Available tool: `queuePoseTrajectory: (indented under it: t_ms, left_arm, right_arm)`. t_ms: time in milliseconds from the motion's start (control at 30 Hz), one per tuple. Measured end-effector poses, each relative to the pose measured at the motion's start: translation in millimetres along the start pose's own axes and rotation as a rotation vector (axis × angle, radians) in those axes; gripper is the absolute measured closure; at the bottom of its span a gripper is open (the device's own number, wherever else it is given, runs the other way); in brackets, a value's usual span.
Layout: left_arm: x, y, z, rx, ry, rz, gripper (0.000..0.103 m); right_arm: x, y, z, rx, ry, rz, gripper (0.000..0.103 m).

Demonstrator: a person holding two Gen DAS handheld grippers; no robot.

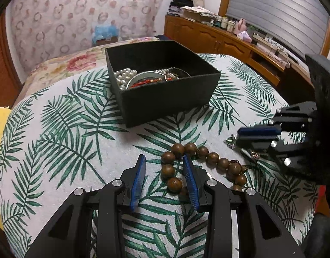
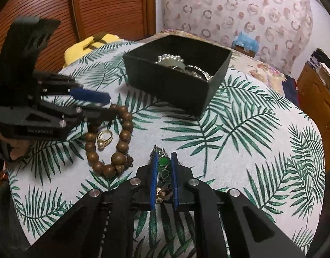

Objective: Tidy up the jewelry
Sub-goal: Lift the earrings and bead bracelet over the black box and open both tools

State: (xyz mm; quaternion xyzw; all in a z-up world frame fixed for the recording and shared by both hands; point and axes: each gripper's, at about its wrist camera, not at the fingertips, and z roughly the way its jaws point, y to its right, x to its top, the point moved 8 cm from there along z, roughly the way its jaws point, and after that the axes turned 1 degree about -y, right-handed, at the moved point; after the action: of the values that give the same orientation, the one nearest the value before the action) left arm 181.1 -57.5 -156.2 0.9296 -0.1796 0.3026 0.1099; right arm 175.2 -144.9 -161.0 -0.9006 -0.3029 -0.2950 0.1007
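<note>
A brown wooden bead bracelet [image 1: 208, 161] lies on the leaf-print cloth; it also shows in the right wrist view [image 2: 122, 137], with a gold pearl ring [image 2: 104, 138] inside its loop. My left gripper [image 1: 164, 161] is open, its fingers straddling the bracelet's left beads. My right gripper [image 2: 164, 159] is shut on a green-stone jewelry piece [image 2: 164, 161], low over the cloth. The black box [image 1: 165, 99] holds pearls [image 1: 124, 76] and other jewelry; it also shows in the right wrist view [image 2: 175, 86].
The leaf-print cloth [image 1: 68, 129] covers a rounded surface whose edges fall away. A yellow item [image 2: 87, 45] lies at its far left edge. A wooden cabinet [image 1: 218, 38] with clutter stands behind on the right.
</note>
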Motion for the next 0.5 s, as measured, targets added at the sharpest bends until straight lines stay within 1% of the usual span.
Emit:
queuePoseTrajectory:
  t_ms: [133,233,300,500]
  left_arm:
    - [1,2,2,0.002,0.004,0.012,0.069]
    - [2,5,4,-0.001,-0.002,0.03,0.091]
    - [5,7,2,-0.011,0.001,0.031,0.091]
    - [27,11,-20,-0.042,0.066,0.025,0.091]
  right_arm:
    - [7,4,-7,-0.007,0.029,0.01,0.09]
    - [14,8,-11,-0.008,0.043,0.013,0.09]
    - [20,11,-13,-0.009,0.049,0.018,0.09]
    - [36,15,-21,-0.006,0.079,0.007,0.09]
